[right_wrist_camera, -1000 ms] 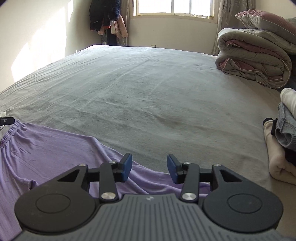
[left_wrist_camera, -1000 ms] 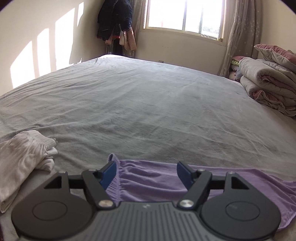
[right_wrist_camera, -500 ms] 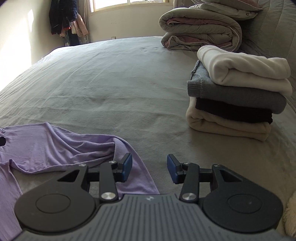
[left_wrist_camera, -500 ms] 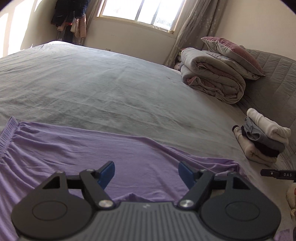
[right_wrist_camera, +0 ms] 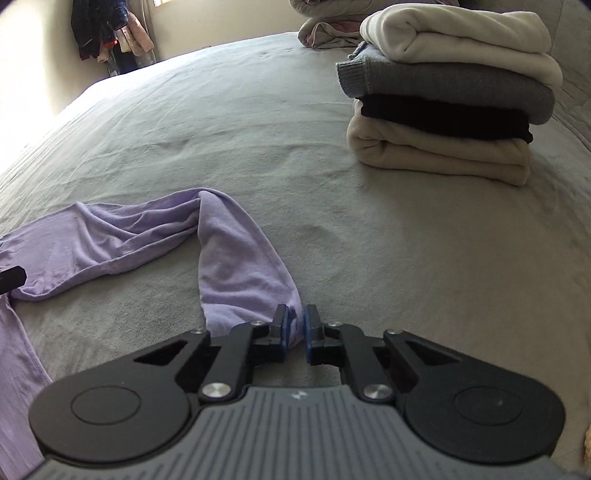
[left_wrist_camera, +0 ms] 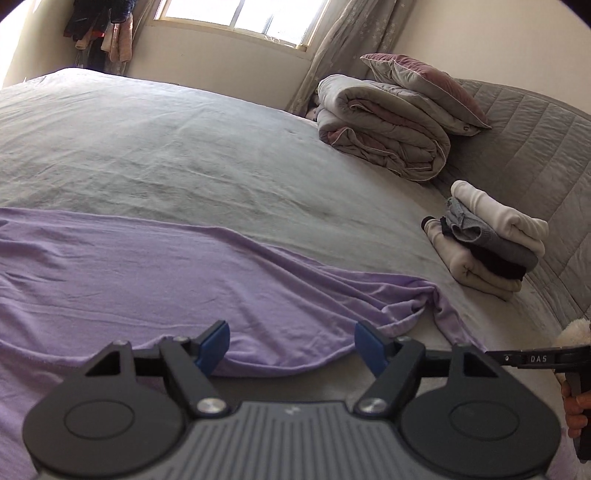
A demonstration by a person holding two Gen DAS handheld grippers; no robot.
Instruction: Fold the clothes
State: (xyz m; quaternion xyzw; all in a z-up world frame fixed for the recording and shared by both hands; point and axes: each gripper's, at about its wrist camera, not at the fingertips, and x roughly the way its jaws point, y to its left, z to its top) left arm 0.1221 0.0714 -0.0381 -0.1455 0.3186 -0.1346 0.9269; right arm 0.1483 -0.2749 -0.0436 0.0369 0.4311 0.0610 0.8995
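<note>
A purple garment (left_wrist_camera: 147, 269) lies spread flat across the grey bed (left_wrist_camera: 184, 140). My left gripper (left_wrist_camera: 291, 336) hovers open just over its near hem, nothing between the blue pads. In the right wrist view a long narrow end of the purple garment (right_wrist_camera: 229, 251) runs toward me, and my right gripper (right_wrist_camera: 294, 321) is shut on its tip, fabric pinched between the pads. The held strip bends at a fold further out. A person's hand (left_wrist_camera: 576, 406) holds the right tool at the right edge of the left wrist view.
A stack of folded clothes (right_wrist_camera: 450, 96), cream, black, grey and white, sits on the bed to the right (left_wrist_camera: 487, 243). A rolled duvet (left_wrist_camera: 388, 125) with a pillow (left_wrist_camera: 424, 85) lies by the padded headboard (left_wrist_camera: 535, 147). Coats hang in the far corner (left_wrist_camera: 99, 33).
Both grippers swung right along the purple garment and dipped lower. The right gripper went from open over the garment's end to shut on its tip. The left stayed open.
</note>
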